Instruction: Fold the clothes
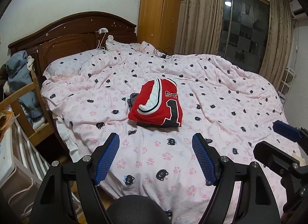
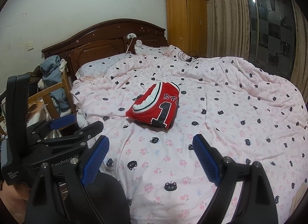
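A folded red jersey point(image 1: 156, 104) with a black and white number lies on the pink patterned duvet point(image 1: 221, 99), resting on a folded dark grey garment point(image 1: 132, 99) that peeks out at its left. In the right wrist view the red jersey point(image 2: 155, 111) sits mid-bed. My left gripper point(image 1: 156, 139) stands open, short of the pile, nothing between its blue pads. My right gripper point(image 2: 150, 141) is open too, with nothing in it, and shows at the right edge of the left wrist view point(image 1: 269, 135). The left gripper point(image 2: 75, 122) appears at left in the right wrist view.
A dark wooden headboard point(image 1: 73, 29) and pillow point(image 1: 65, 65) lie at the far left. A black cable point(image 1: 163, 52) lies on the far bedding. A wooden chair point(image 1: 25, 97) draped with denim clothes stands left of the bed. Wardrobe point(image 1: 157, 14) and curtained window stand behind.
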`<state>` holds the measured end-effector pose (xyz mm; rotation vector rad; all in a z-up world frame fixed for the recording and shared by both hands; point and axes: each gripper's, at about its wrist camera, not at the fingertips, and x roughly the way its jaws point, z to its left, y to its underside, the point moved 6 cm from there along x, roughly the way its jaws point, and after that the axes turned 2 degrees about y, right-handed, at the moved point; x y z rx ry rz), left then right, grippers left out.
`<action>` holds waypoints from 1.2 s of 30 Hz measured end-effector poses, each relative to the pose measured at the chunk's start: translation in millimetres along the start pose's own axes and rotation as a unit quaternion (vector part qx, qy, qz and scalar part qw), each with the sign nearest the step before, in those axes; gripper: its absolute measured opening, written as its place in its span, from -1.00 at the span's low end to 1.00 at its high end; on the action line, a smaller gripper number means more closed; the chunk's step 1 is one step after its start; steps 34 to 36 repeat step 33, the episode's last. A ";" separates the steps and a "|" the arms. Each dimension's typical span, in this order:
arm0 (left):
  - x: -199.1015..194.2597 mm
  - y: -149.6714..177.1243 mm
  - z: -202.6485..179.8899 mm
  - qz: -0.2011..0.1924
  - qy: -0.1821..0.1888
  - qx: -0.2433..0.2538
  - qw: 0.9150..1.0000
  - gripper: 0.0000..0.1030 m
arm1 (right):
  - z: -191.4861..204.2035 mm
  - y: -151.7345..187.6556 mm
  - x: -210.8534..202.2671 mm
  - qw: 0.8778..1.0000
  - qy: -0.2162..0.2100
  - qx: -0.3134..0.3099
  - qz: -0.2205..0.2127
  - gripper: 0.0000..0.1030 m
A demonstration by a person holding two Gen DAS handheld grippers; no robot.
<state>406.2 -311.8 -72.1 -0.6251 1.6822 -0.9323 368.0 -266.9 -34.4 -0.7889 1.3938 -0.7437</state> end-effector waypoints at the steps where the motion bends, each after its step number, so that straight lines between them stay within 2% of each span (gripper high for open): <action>1: -0.4 0.1 -0.7 0.001 0.000 -0.001 1.000 0.43 | -0.4 0.0 -1.1 1.000 0.000 0.000 -0.001 0.75; 16: -9.0 -2.5 -1.2 -0.002 0.011 -0.015 1.000 0.43 | -2.2 1.8 -14.4 1.000 -0.007 0.002 -0.005 0.75; 36: -18.1 -7.3 -10.2 -0.009 0.021 -0.005 1.000 0.43 | -0.9 -0.2 -22.4 1.000 -0.008 0.001 -0.009 0.75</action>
